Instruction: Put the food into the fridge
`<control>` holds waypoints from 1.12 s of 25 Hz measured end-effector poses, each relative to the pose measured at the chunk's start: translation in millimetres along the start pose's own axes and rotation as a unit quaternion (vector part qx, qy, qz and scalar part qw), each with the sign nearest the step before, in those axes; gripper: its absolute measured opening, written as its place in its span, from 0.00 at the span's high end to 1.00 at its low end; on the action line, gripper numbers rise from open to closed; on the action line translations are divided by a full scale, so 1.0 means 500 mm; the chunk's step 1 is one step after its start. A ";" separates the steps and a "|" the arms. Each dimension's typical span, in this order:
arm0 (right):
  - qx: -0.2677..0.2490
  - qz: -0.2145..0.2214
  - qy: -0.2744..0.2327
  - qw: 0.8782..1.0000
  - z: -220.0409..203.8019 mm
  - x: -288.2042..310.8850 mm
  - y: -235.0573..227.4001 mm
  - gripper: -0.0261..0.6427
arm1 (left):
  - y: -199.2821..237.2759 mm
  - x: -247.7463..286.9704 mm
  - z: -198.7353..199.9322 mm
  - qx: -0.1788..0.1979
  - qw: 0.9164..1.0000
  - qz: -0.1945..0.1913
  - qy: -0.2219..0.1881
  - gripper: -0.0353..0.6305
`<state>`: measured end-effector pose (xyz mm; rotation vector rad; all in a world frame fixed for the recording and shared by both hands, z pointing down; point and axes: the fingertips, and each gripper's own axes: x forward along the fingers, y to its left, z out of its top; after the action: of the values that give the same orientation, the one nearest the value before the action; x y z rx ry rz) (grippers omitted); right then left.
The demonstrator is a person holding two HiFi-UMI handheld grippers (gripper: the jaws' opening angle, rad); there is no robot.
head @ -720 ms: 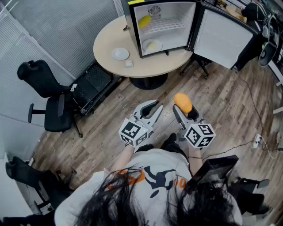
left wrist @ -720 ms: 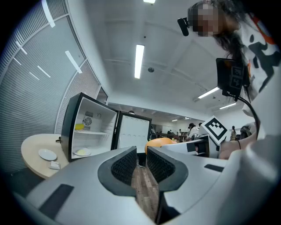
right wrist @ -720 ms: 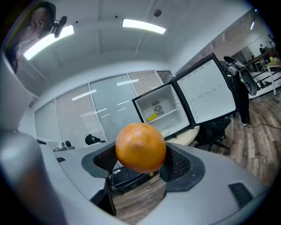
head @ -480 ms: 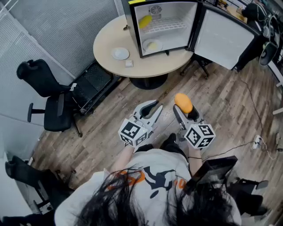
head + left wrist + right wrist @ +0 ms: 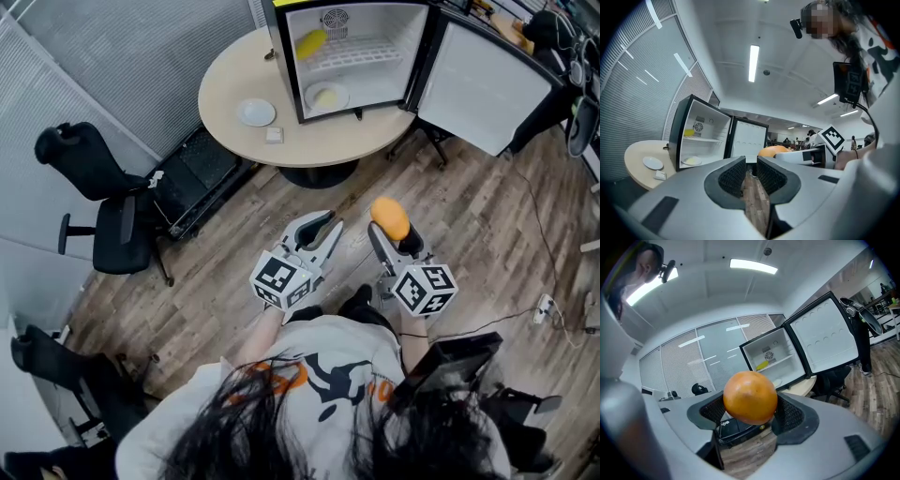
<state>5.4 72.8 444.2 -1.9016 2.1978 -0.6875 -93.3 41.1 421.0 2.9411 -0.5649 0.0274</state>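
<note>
My right gripper (image 5: 391, 230) is shut on an orange fruit (image 5: 389, 217), held between its pads (image 5: 793, 415) above the wood floor; the same orange fruit (image 5: 750, 397) fills the middle of the right gripper view. My left gripper (image 5: 322, 232) hangs beside it with its jaws nearly together and nothing between them (image 5: 750, 174). A small fridge (image 5: 347, 52) stands on the round table (image 5: 234, 89) with its door (image 5: 483, 84) swung open to the right. Inside, a yellow item (image 5: 310, 43) lies on the shelf and a plate with pale food (image 5: 324, 97) sits on the bottom.
A white plate (image 5: 255, 113) and a small white block (image 5: 273, 135) lie on the table left of the fridge. A black office chair (image 5: 98, 202) and a dark bag (image 5: 197, 178) stand to the left. Cables (image 5: 539, 225) run across the floor at right.
The head view has shifted slightly; both grippers and the orange fruit keep their places relative to each other.
</note>
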 end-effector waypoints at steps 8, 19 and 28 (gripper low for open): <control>0.007 0.013 0.016 1.000 0.043 0.051 -0.085 0.45 | 0.028 0.100 0.005 -0.006 1.000 0.016 0.002 0.84; 0.016 0.041 0.030 0.999 0.093 0.091 -0.209 0.45 | 0.024 0.238 0.004 -0.002 0.999 0.041 0.005 0.84; 0.030 0.057 0.041 0.997 0.104 0.108 -0.278 0.45 | 0.004 0.311 -0.011 0.003 0.999 0.047 0.022 0.84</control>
<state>141.3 -4.3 468.6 -1.7326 2.2871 -0.8149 50.6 -17.0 433.8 2.9098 -0.6979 0.1039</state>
